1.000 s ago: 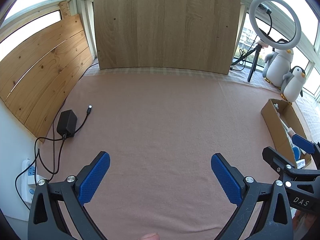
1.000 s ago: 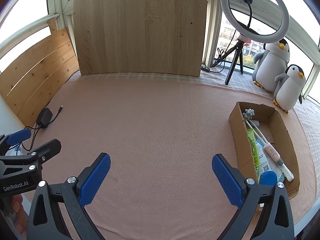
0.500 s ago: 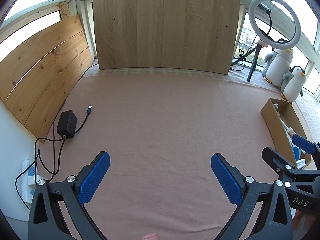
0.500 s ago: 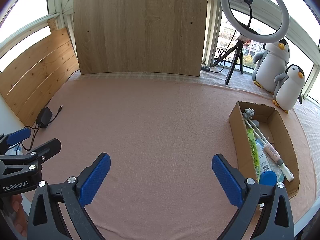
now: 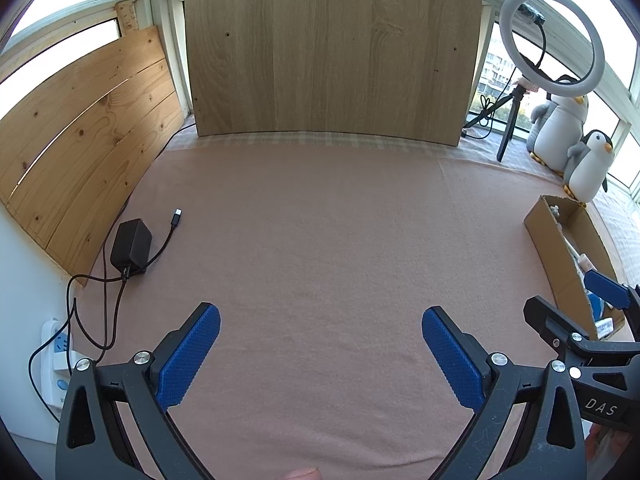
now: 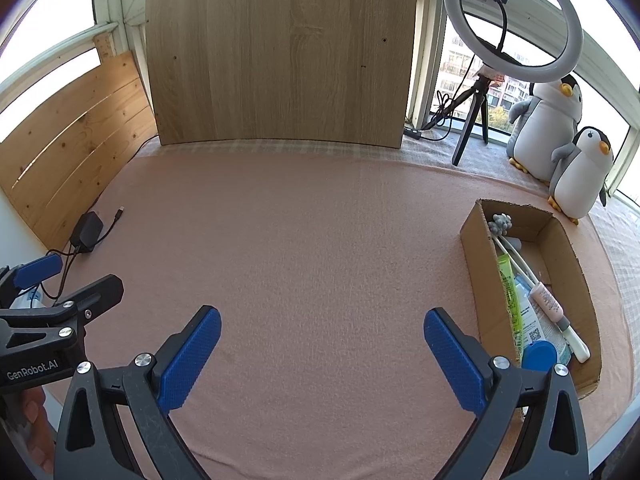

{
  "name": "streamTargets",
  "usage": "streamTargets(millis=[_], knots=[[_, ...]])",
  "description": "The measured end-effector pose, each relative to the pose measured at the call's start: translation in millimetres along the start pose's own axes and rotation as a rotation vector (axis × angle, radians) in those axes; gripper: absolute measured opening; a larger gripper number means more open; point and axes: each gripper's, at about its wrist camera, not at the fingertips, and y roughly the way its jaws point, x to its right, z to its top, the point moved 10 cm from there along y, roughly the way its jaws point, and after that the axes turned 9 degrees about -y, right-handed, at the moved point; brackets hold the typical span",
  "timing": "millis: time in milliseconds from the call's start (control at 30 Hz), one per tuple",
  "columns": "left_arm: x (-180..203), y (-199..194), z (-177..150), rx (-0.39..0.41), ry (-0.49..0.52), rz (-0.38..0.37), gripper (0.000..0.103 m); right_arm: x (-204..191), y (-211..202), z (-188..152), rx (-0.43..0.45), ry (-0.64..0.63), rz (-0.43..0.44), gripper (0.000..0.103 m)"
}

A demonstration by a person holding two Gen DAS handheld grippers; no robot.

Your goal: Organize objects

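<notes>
One pink-covered surface (image 6: 320, 240) is recorded. One cardboard box (image 6: 476, 240), set at its right edge, is filled with tubes and a blue lid (image 6: 540, 354). The left gripper (image 5: 320, 354) and right gripper (image 6: 322, 354) are held apart, empty.

Wide stretch of pink cloth-covered tabletop (image 6: 304, 232) lay open; black power adapter (image 5: 131, 242) with cable hugged the left edge, open brown cardboard box (image 6: 480, 256) blocked the right.
</notes>
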Motion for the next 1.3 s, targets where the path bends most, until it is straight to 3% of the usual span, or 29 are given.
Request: streamTargets(millis=[1200,1300], knots=[[4.5,29.0,-0.3,-0.034,0.035,-0.010,0.102,0.6,20.6,-3.8,-0.047,0.001,0.005,0.100],[8.5,26.8,0.1,-0.005,0.066,-0.014,0.102,0.9,22.4,-4.1,-0.052,0.000,0.004,0.100]])
